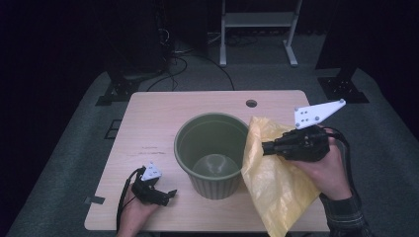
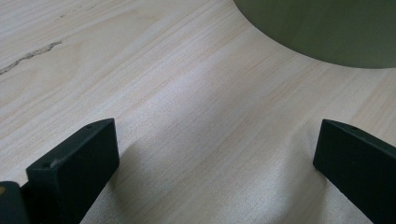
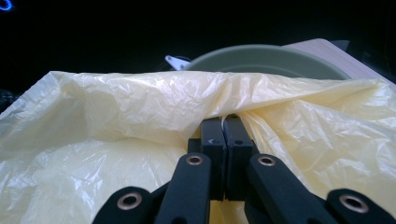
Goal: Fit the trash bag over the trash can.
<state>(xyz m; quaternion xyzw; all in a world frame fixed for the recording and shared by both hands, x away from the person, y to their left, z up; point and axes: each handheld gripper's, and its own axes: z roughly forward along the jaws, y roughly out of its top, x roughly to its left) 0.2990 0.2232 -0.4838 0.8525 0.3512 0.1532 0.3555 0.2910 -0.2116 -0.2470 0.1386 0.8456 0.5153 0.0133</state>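
One pot, one bag, two claws.
High view: yellow bag (image 1: 276,182) at 3 o'clock of green pot (image 1: 213,154) on desk (image 1: 148,128), long axis 11-to-5; left claw (image 1: 170,194) apart. Right gripper view: right claw (image 3: 226,128) clamped on bag.

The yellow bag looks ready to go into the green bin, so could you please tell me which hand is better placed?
Probably the right: its hand-held gripper is shut on the yellow bag beside the green bin. The left hand-held gripper rests open on the table.

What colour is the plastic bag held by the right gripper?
Pale yellow, translucent and crinkled; the plastic bag shows best in the right gripper view.
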